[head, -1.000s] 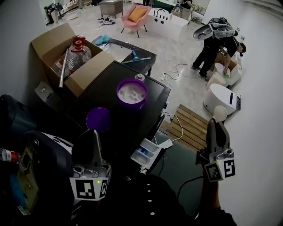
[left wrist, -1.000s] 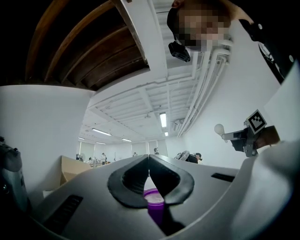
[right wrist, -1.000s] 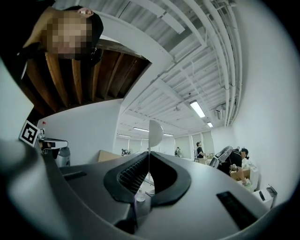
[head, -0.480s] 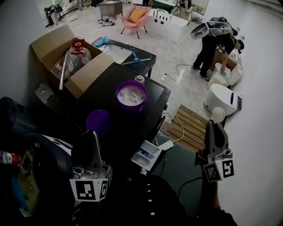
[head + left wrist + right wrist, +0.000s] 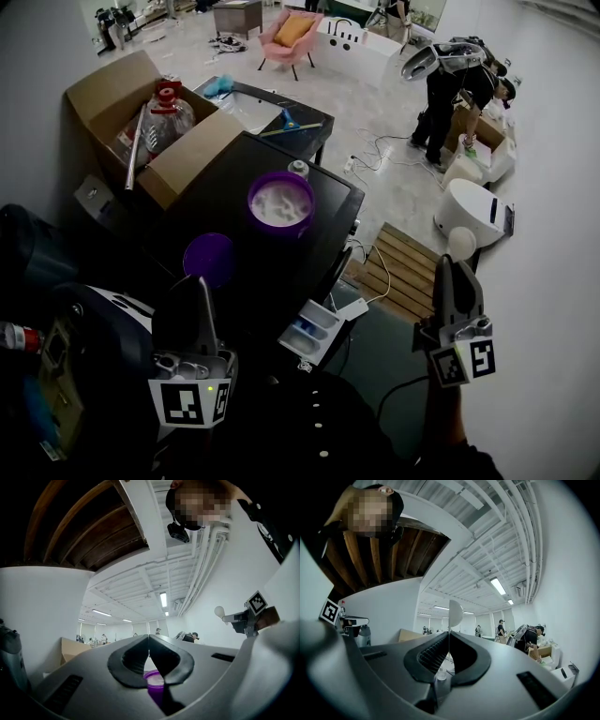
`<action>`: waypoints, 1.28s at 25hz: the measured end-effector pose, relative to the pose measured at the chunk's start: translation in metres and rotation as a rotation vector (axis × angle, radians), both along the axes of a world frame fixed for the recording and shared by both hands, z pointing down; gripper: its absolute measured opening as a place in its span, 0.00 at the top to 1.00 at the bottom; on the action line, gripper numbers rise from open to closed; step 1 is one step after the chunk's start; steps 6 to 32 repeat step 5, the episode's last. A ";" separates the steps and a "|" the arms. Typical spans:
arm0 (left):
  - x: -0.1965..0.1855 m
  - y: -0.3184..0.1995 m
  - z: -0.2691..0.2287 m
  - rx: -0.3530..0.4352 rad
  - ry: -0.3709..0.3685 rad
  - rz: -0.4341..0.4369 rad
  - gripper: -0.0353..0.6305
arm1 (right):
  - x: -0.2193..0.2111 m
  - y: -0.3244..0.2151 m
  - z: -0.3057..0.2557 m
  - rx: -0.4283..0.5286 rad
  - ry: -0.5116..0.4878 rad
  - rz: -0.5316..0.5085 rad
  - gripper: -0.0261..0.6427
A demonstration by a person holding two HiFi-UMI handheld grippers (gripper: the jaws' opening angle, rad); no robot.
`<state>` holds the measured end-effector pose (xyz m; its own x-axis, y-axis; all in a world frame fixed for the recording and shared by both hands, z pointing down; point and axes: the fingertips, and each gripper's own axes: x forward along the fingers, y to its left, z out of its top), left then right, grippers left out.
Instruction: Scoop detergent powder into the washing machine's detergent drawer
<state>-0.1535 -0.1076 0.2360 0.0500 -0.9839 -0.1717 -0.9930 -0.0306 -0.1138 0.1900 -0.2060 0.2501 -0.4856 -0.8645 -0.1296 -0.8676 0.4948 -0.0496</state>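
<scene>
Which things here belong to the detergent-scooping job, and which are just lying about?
Job: purple powder tub; purple lid; detergent drawer; white scoop, clamped in the right gripper.
Lying about: cardboard box with a bottle inside; pink chair; wooden pallet.

A cardboard box (image 5: 192,150) holds a bottle (image 5: 169,111); a pink armchair (image 5: 291,36) stands beyond
</scene>
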 end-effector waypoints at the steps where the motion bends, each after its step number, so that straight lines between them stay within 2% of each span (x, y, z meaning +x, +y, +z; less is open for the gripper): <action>1: 0.000 0.000 0.000 0.000 -0.001 -0.001 0.92 | 0.000 -0.001 0.001 -0.001 -0.003 0.001 0.91; 32: -0.001 -0.004 0.002 0.001 0.001 0.001 0.92 | -0.002 -0.004 0.003 0.001 0.001 0.003 0.91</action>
